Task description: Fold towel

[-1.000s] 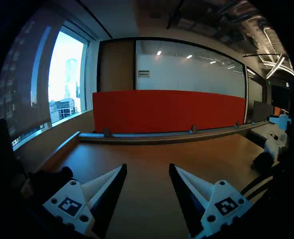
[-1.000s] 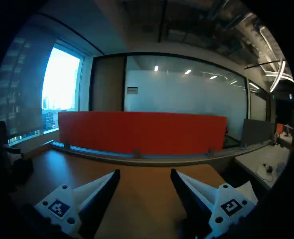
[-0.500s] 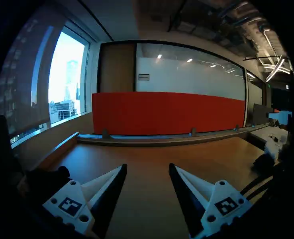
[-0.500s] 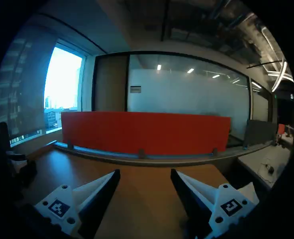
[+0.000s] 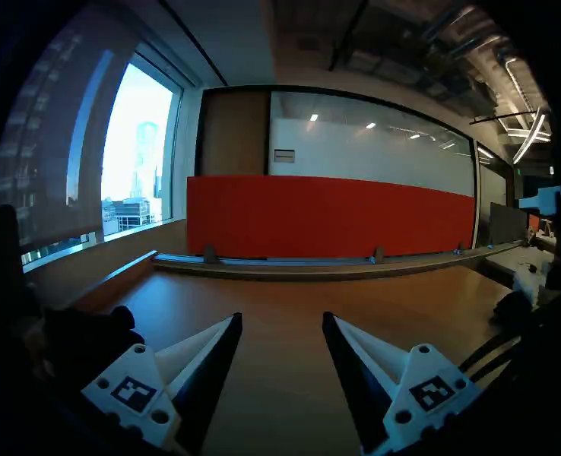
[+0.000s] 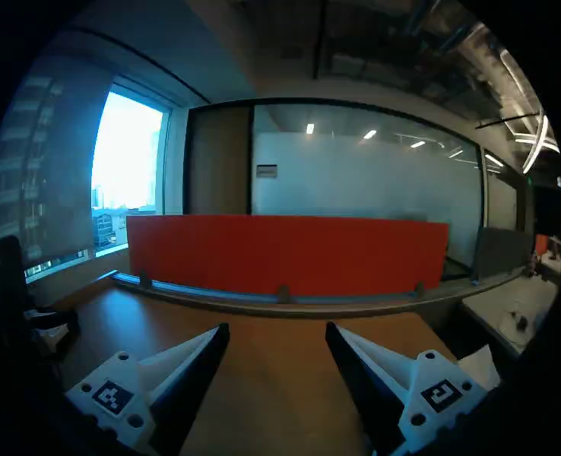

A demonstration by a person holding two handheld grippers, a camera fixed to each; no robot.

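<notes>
- The wooden bench [image 5: 296, 296] runs under both of your grippers, out to its far edge.
- A red panel [image 5: 326, 216] stands along that far edge. A glass wall [image 5: 372, 144] rises behind it, and a bright window [image 5: 140, 175] lies past the bench's left edge.
- Your left gripper [image 5: 282, 315] hangs over the near part of the bench. Its fingers are spread well apart, with bench wood showing in the gap.
- Your right gripper [image 6: 277, 327] sits the same way over the near part of the bench, fingers parted and gripping nothing.
- A small white shape [image 6: 484, 363] shows just beside your right gripper's right-hand finger, toward the bench's right edge; you cannot tell what it is.
- You cannot tell where the towel lies relative to either gripper.
</notes>
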